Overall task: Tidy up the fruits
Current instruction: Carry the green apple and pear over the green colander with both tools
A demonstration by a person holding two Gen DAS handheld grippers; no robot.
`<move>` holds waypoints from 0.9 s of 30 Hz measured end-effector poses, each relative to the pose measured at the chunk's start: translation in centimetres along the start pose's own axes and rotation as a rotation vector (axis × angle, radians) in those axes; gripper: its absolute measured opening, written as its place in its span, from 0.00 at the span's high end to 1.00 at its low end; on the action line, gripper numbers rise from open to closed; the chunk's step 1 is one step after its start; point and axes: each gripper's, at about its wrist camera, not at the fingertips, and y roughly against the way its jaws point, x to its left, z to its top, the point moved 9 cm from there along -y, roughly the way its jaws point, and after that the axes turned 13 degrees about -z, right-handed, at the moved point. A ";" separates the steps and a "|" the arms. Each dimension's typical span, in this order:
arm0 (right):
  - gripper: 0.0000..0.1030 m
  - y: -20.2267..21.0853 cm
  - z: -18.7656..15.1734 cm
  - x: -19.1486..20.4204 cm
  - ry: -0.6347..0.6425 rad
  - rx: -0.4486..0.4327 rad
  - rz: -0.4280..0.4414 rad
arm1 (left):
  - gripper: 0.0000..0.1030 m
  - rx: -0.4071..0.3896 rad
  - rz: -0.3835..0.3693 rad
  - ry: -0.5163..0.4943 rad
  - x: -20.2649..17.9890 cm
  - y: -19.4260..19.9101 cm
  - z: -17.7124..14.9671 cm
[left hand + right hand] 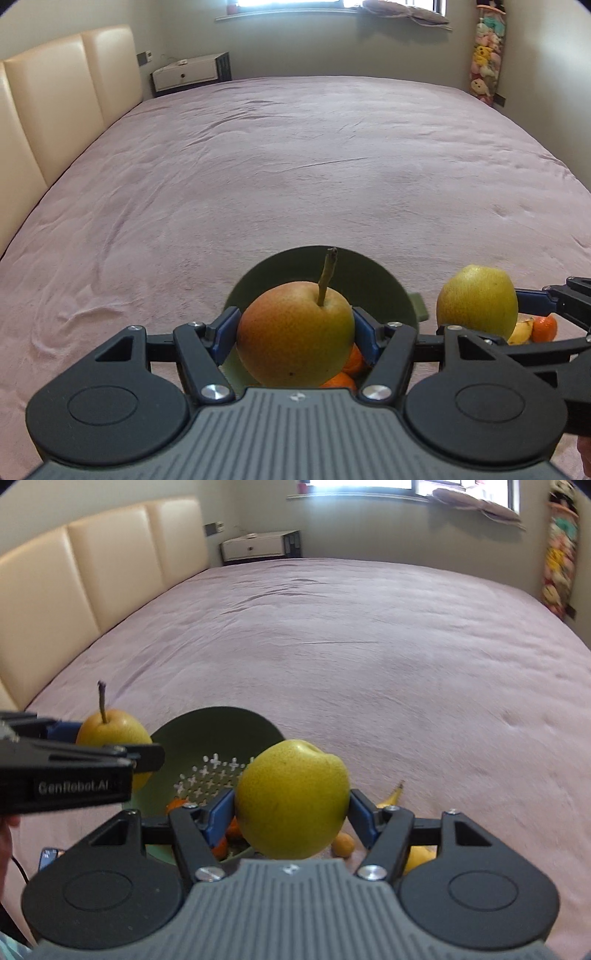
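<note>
Left wrist view shows the left gripper clenched on a stemmed pear, reddish on one side, held over the green colander that sits near the front edge of the pink bed. Two oranges peek out beneath it inside the colander. Right wrist view shows the right gripper clamped on a second, yellow-green pear, held just right of the colander's rim. On the bedspread beside the colander lie one banana, one small tan fruit, one yellow fruit mostly hidden, and one more orange.
</note>
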 end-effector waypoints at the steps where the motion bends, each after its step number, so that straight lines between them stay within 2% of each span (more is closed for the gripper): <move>1: 0.38 -0.2 0.2 0.5 0.029 -0.002 0.004 | 0.28 0.001 0.000 0.013 0.5 0.0 0.0; 11: 0.38 -1.5 2.1 5.3 0.345 -0.073 0.045 | 0.28 -0.014 -0.060 0.121 3.9 -0.2 0.0; 16: 0.38 -4.1 2.9 6.3 0.365 -0.054 0.111 | 0.28 -0.013 -0.090 0.164 4.9 -1.1 0.6; 20: 0.38 -5.8 2.0 8.0 0.489 -0.099 0.121 | 0.28 0.007 -0.115 0.175 4.5 -2.5 0.2; 27: 0.38 -8.5 0.9 8.4 0.499 -0.078 0.122 | 0.28 0.083 -0.050 0.120 3.5 -5.8 -1.4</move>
